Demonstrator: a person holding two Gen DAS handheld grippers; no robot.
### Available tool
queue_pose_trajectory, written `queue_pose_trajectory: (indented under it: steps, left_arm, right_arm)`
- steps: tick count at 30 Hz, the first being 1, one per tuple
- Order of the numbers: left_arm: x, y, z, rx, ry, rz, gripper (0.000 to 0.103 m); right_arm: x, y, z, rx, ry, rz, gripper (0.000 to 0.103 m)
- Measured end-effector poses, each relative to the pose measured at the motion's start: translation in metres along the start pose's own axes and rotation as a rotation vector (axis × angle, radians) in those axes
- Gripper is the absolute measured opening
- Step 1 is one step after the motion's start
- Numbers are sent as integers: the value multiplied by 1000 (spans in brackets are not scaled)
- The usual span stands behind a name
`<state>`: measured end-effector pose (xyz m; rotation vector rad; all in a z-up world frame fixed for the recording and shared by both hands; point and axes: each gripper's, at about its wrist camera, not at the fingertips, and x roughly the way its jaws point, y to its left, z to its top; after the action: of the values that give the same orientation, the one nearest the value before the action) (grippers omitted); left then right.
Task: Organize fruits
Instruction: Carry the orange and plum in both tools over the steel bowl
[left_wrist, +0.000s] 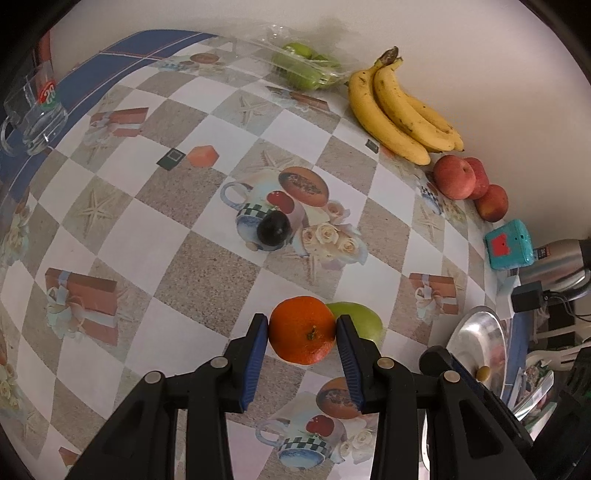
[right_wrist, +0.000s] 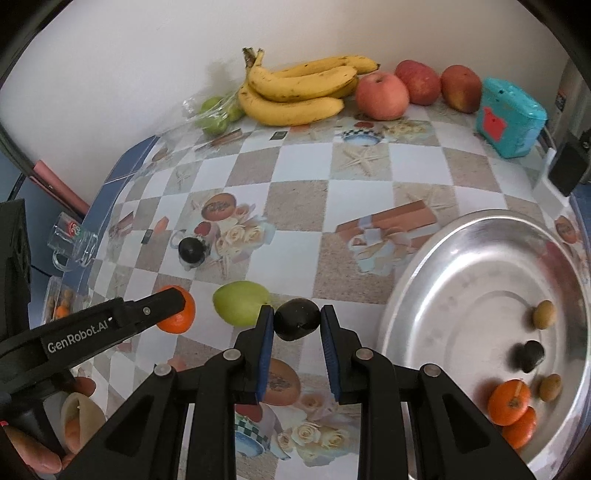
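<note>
left gripper (left_wrist: 302, 334): its fingers are closed on the orange (left_wrist: 302, 329), one blue pad on each side. The orange is at the near part of the surface (left_wrist: 184, 206), just beside the green fruit (left_wrist: 364, 321).
right gripper (right_wrist: 297, 321): its fingers are pinched on a small dark fruit (right_wrist: 297, 319), held between the green fruit (right_wrist: 240, 302) and the big metal bowl (right_wrist: 461, 266).
what could slip: both fruits are round and smooth and only the pad tips hold them. A quick tilt or a loose squeeze could let one pop out and roll off the edge.
what could bump: the two grippers are near each other. If both go to the bowl at once, they may knock together and drop a fruit.
the bowl: it sits to the right and already has two oranges (right_wrist: 511, 410), a dark fruit and two small brown fruits in it. A fruit dropped from high up could bounce off the metal or hit these.
in the way: the green fruit lies just beside both held fruits and could get nudged and roll.
other things: bananas (right_wrist: 295, 92), red apples (right_wrist: 382, 96) and a bag of green fruits (right_wrist: 216, 112) sit by the wall, well apart. Another dark fruit (left_wrist: 274, 230) is in the middle. A glass mug (left_wrist: 35, 110) stands at the far left edge, and a teal box (right_wrist: 511, 118) is past the bowl.
</note>
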<state>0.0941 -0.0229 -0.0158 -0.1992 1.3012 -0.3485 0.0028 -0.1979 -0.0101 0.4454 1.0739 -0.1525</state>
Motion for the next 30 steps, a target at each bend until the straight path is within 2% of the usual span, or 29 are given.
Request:
queue_pose_trajectory:
  steps: [20, 30]
  left_arm:
    - [4, -60, -29, 169, 34, -48, 41]
    - [3, -92, -43, 252, 46, -142, 41]
  right_arm:
    - [-34, -63, -3, 156, -29, -114, 27]
    - [-52, -107, -10, 281, -57, -134, 27]
